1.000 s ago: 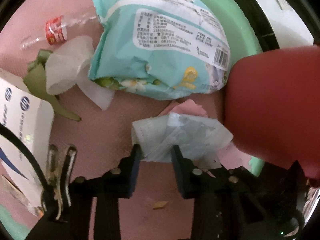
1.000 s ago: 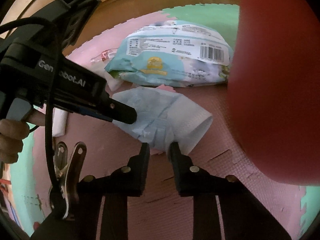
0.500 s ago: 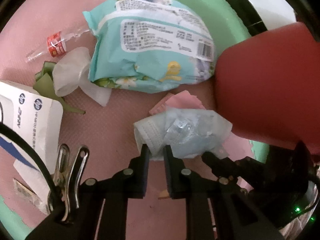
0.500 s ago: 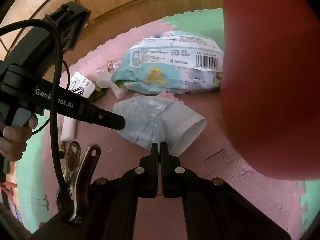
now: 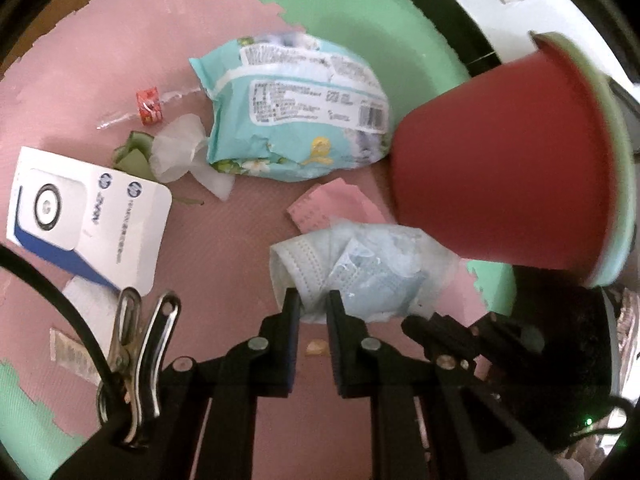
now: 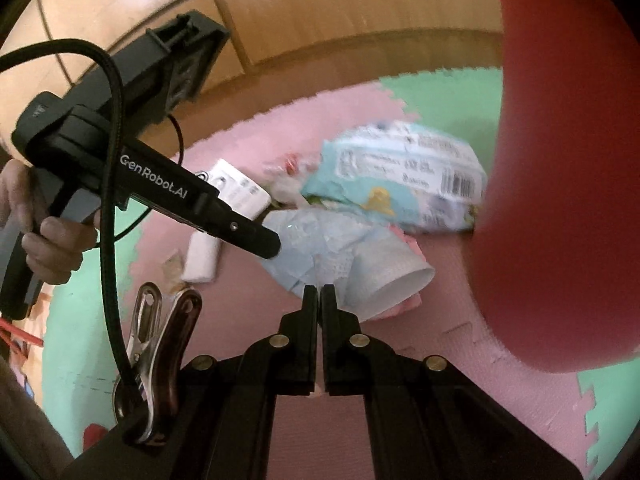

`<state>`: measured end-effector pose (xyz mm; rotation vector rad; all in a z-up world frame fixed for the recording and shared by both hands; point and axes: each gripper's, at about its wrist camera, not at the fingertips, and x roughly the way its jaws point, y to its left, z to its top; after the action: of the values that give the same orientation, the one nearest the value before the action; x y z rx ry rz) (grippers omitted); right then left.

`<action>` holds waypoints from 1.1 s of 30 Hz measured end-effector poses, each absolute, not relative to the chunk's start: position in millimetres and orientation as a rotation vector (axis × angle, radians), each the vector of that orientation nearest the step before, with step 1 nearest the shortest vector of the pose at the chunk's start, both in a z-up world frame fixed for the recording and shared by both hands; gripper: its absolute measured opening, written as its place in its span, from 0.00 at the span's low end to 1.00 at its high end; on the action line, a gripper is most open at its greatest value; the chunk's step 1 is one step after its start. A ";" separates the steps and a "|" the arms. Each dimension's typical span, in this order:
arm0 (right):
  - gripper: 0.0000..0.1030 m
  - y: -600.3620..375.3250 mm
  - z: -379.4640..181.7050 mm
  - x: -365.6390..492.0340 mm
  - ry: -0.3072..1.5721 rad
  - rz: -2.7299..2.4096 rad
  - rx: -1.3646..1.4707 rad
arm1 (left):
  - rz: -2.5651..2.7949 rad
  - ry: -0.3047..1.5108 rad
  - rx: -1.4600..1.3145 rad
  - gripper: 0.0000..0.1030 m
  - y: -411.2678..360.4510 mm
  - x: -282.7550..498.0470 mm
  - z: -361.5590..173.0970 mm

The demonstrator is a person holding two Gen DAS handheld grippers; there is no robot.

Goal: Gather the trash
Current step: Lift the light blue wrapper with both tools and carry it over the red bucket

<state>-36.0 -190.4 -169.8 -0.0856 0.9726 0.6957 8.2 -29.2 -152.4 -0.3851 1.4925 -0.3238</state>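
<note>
A crumpled light-blue face mask [image 5: 360, 272] hangs a little above the pink foam mat [image 5: 224, 240], held from two sides. My left gripper [image 5: 313, 300] is shut on its left fold. My right gripper [image 6: 320, 292] is shut on the mask's [image 6: 340, 248] near edge, fingers pressed together. In the right wrist view the left gripper [image 6: 272, 246] comes in from the left, carried by a person's hand [image 6: 52, 248]. A pink mask [image 5: 332, 208] lies on the mat just beyond the blue one. The red bin [image 5: 500, 160] stands close on the right.
A teal wipes packet [image 5: 296, 116] lies beyond the masks. Left of it are a white tissue [image 5: 176, 152], a crushed clear bottle with a red label [image 5: 150, 106], green scraps [image 5: 134, 156] and a white-and-blue box [image 5: 88, 216]. Wooden floor [image 6: 320, 20] borders the mat.
Both grippers closed on the blue mask and rose with it off the mat. The pink mask beneath it is now uncovered, and the bin's rim has come into the left wrist view.
</note>
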 end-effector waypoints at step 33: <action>0.03 -222.1 -37.2 -61.0 0.623 0.683 -0.021 | -0.452 1.093 -0.409 0.10 -37.6 -4.3 24.0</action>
<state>-61.0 -222.1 -37.2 -0.0206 0.6232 0.6832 -4.3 -37.6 24.0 -0.4093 1.0930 -0.4519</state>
